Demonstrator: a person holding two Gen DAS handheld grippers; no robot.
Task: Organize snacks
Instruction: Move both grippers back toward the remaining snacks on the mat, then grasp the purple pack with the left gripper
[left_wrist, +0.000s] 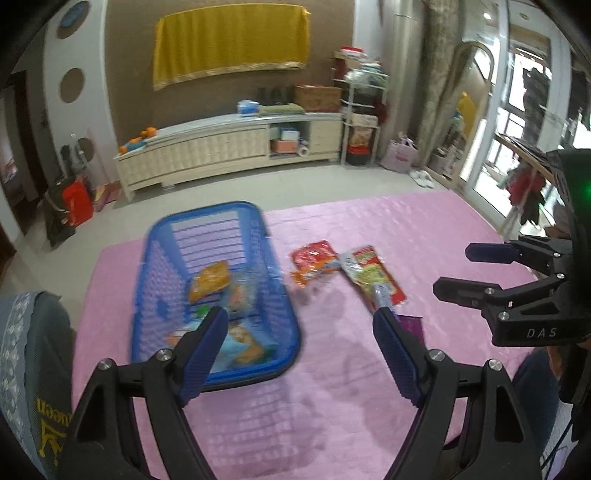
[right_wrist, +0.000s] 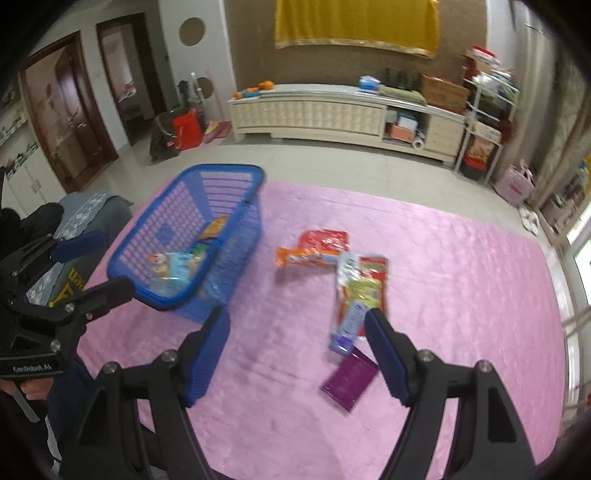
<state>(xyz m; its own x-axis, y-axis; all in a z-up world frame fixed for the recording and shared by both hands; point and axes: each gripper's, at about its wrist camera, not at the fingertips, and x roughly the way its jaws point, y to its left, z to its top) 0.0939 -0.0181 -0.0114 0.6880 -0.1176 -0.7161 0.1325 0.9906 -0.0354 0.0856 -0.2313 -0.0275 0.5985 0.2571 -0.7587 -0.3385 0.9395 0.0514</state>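
1. Left gripper (left_wrist: 299, 317): jaws apart, empty, above the pink mat (left_wrist: 406, 229).
2. Blue basket (right_wrist: 147, 258) at the mat's left, holding several snack packets (left_wrist: 208, 282).
3. Loose snacks (right_wrist: 360, 288) lie mid-mat, right of the basket.
4. Right gripper (right_wrist: 297, 321): jaws apart, empty.

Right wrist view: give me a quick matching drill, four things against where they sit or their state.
Things:
1. purple packet
2. blue basket
3. orange packet
4. right tongs

Places or states:
A. open, holding nothing
B. on the mat, nearest the camera
C. left on the mat, snacks inside
D. lying across the red packet's near edge

Pairs: 1-B, 2-C, 3-D, 4-A
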